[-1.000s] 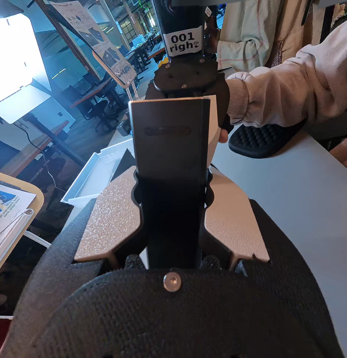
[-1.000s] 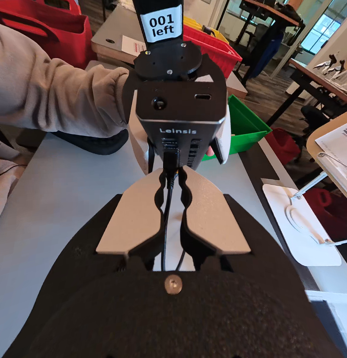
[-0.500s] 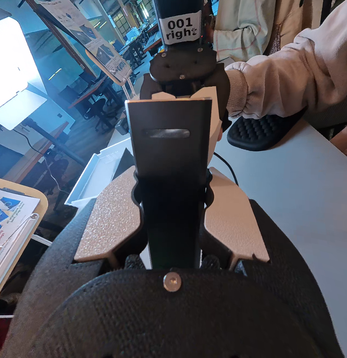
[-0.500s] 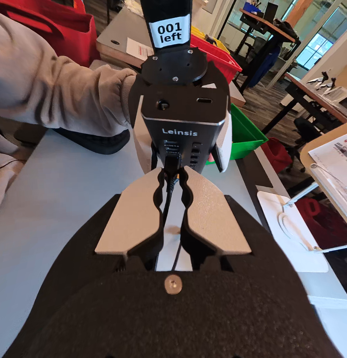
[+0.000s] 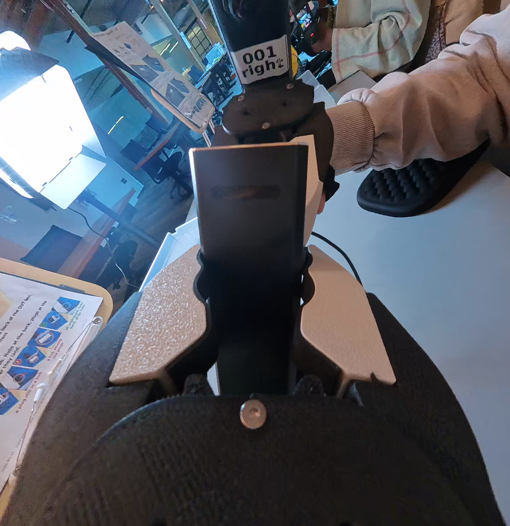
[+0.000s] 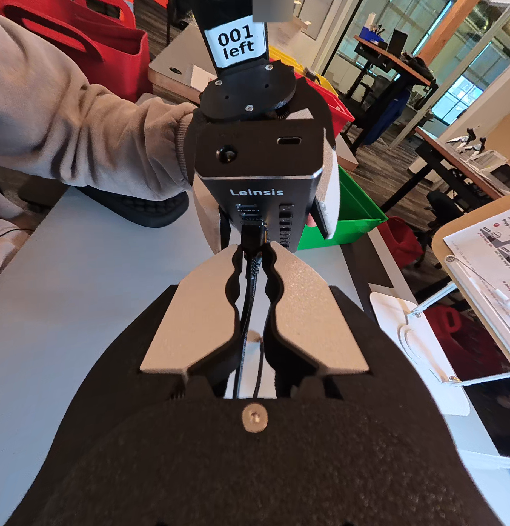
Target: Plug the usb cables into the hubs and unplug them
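Note:
My left gripper [image 5: 252,273] is shut on a dark metal usb hub [image 5: 248,205] and holds it upright above the grey table [image 5: 433,299]. In the right wrist view the hub [image 6: 259,159] shows its port face. A black usb plug [image 6: 252,236] sits in one of the left-hand ports, and its braided cable [image 6: 248,290] runs back between my fingers. My right gripper [image 6: 253,250] is shut on the rear of that plug, just below the hub. A black cable [image 5: 336,256] hangs behind the hub. Sleeved arms [image 6: 77,128] hold both grippers.
A black ribbed wrist pad [image 5: 404,187] lies on the table at the far side. A white tray [image 5: 174,244] sits at the table's left edge. A green bin [image 6: 350,222] and red bins [image 6: 330,105] stand beyond the table. An instruction sheet on a stand [image 6: 493,256] and its white base [image 6: 424,347] are at right. Only a small space, under 4 cm, lies between the two pairs of fingers.
Both grippers have shifted and tilted a little together. The left stays clamped on the hub, the plug stays in its port with the right gripper on it.

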Demonstrator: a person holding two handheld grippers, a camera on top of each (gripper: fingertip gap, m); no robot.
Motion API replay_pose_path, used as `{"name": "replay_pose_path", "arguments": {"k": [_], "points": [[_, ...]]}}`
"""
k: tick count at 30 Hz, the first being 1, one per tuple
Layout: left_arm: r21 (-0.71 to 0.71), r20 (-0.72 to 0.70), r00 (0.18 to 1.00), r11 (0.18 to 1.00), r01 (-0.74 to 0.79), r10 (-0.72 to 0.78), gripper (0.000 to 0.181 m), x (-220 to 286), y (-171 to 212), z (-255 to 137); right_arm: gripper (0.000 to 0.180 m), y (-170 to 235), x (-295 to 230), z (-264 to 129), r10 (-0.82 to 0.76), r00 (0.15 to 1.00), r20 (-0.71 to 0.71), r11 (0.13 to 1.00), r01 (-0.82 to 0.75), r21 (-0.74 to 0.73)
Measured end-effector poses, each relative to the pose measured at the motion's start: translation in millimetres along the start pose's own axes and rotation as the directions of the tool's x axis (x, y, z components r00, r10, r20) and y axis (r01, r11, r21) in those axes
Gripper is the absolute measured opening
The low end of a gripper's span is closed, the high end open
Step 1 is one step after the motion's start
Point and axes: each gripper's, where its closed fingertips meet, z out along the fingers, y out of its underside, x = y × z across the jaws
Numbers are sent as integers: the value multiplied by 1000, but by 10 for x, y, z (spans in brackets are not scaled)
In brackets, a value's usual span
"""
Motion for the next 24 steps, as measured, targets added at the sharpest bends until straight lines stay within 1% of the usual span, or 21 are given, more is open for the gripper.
{"name": "replay_pose_path", "arguments": {"k": [5, 6, 7, 8, 9, 10, 11, 14, 17, 21, 24], "points": [[4, 13, 1000, 1000, -10, 10, 65, -17, -34, -13, 14, -12, -4, -33, -6, 1000, 18, 1000, 6, 11], [37, 38, 999, 999, 11, -13, 65, -95, -75, -101, 6, 40, 41, -68, -20, 1000, -3, 1000, 20, -18], [101, 74, 996, 994, 52, -60, 65, -235, -156, -287, 6, 192, 137, -160, -18, 999, -40, 997, 15, -82], [158, 93, 991, 984, 80, -96, 65, -351, -243, -504, 6, 247, 197, -284, 27, 998, -50, 998, -30, -52], [166, 110, 990, 983, 73, -92, 65, -407, -287, -659, 6, 264, 240, -375, 59, 996, -67, 998, -61, -28], [150, 139, 988, 988, 43, -64, 65, -436, -301, -731, 6, 252, 289, -420, 55, 993, -104, 998, -58, -20], [143, 153, 987, 989, 27, -49, 65, -448, -315, -752, 6, 216, 305, -422, 55, 993, -109, 998, -57, -17], [138, 171, 984, 990, 32, -55, 65, -495, -316, -776, 7, 99, 398, -432, 41, 992, -121, 999, -41, 3], [124, 234, 970, 992, 31, -60, 66, -617, -284, -933, 6, 107, 530, -629, 74, 984, -161, 997, -70, 32], [169, 282, 953, 983, 64, -111, 66, -756, -275, -1106, 7, 95, 794, -1043, 148, 951, -272, 986, -121, 113], [190, 304, 942, 978, 84, -140, 65, -816, -257, -1131, 7, 68, 1042, -1350, 148, 890, -431, 986, -97, 139]]}}
